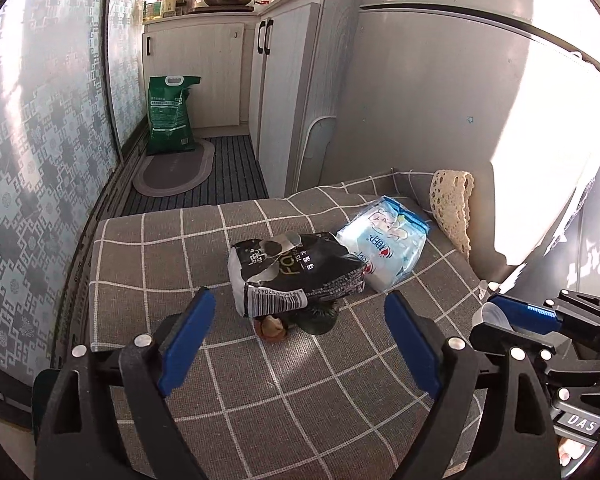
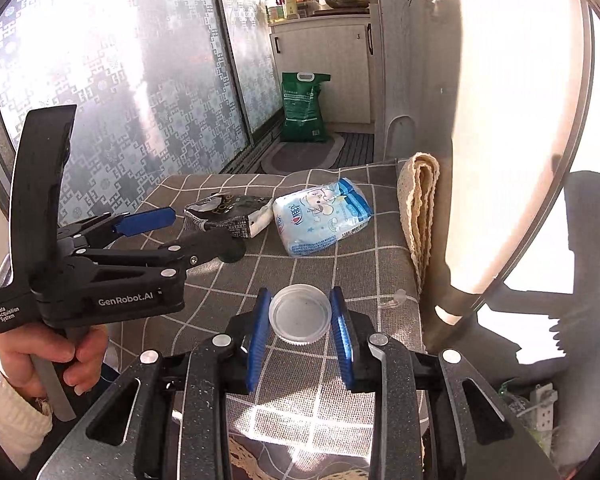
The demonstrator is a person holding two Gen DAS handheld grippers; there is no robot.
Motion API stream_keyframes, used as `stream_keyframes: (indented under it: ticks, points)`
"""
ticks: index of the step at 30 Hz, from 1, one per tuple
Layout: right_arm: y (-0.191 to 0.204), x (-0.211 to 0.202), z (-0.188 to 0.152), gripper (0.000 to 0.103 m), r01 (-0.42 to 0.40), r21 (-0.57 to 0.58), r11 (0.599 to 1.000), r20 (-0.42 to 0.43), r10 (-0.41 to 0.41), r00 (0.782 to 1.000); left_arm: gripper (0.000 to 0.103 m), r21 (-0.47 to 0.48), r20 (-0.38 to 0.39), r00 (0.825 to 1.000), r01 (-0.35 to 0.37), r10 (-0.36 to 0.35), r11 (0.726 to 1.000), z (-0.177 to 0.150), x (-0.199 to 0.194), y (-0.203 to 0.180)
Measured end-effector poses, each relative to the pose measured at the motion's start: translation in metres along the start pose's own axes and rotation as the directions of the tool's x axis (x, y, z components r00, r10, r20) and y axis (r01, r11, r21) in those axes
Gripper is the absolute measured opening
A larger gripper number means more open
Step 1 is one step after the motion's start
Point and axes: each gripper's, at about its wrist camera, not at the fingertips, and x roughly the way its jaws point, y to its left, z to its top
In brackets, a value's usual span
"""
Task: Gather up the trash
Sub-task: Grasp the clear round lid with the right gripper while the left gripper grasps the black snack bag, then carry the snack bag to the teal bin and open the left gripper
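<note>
A crumpled black snack wrapper [image 1: 296, 274] lies on the grey checked cushion [image 1: 180, 264], with a small brown nut-like scrap [image 1: 273, 329] and a dark lump [image 1: 320, 320] under its near edge. My left gripper [image 1: 300, 336] is open, its jaws either side of this trash, just short of it; it also shows in the right wrist view [image 2: 188, 226]. My right gripper [image 2: 300, 320] is shut on a clear plastic lid [image 2: 300, 314], held above the cushion. The wrapper shows there too [image 2: 228, 216].
A blue and white tissue pack [image 1: 384, 252] lies right of the wrapper. A cream crocheted cloth [image 1: 454, 200] leans on the white fridge [image 1: 440, 100]. A green sack [image 1: 170, 114] and a mat stand on the floor by the cabinets. Patterned glass doors run along the left.
</note>
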Motion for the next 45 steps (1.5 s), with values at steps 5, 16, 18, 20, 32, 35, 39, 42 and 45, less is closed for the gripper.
stream_keyframes:
  ticks: [5, 16, 18, 20, 32, 35, 39, 42, 45]
  points:
    - [-0.006, -0.007, -0.005, 0.03, -0.012, 0.005, 1.0, 0.014, 0.012, 1.0, 0.09, -0.014, -0.011, 1.0, -0.017, 0.017, 1.0, 0.003, 0.014, -0.003]
    - [-0.012, -0.01, -0.008, 0.03, -0.031, 0.001, 1.0, 0.017, 0.031, 0.999, 0.089, -0.105, -0.052, 0.998, -0.043, 0.037, 0.994, 0.012, 0.037, 0.004]
    - [-0.013, -0.012, -0.008, 0.03, -0.033, -0.001, 0.999, 0.018, 0.033, 0.999, 0.085, -0.127, -0.059, 0.997, -0.047, 0.039, 0.991, 0.013, 0.038, 0.008]
    - [-0.013, -0.012, -0.008, 0.03, -0.036, 0.0, 0.999, 0.019, 0.036, 0.999, 0.082, -0.132, -0.065, 0.997, -0.047, 0.039, 0.99, 0.013, 0.041, 0.008]
    - [0.004, -0.01, -0.001, 0.03, -0.048, -0.024, 0.999, 0.018, 0.049, 0.999, 0.075, -0.126, -0.014, 1.0, -0.02, 0.018, 0.992, 0.012, 0.014, 0.015]
    - [0.011, -0.008, 0.002, 0.03, -0.051, -0.028, 0.998, 0.015, 0.051, 0.999, 0.075, -0.128, -0.012, 1.0, -0.021, 0.02, 0.992, 0.012, 0.005, 0.022]
    - [0.022, -0.004, 0.009, 0.03, -0.057, -0.041, 0.998, 0.019, 0.058, 0.998, 0.075, -0.129, 0.002, 0.999, -0.033, 0.033, 0.991, 0.013, -0.011, 0.037]
    - [0.031, 0.0, 0.011, 0.03, -0.063, -0.051, 0.997, 0.016, 0.064, 0.998, 0.075, -0.132, 0.014, 0.999, -0.042, 0.044, 0.99, 0.014, -0.023, 0.049]
    - [0.042, 0.004, 0.015, 0.03, -0.07, -0.066, 0.995, 0.012, 0.07, 0.997, 0.075, -0.141, 0.024, 0.998, -0.052, 0.055, 0.989, 0.014, -0.036, 0.065]
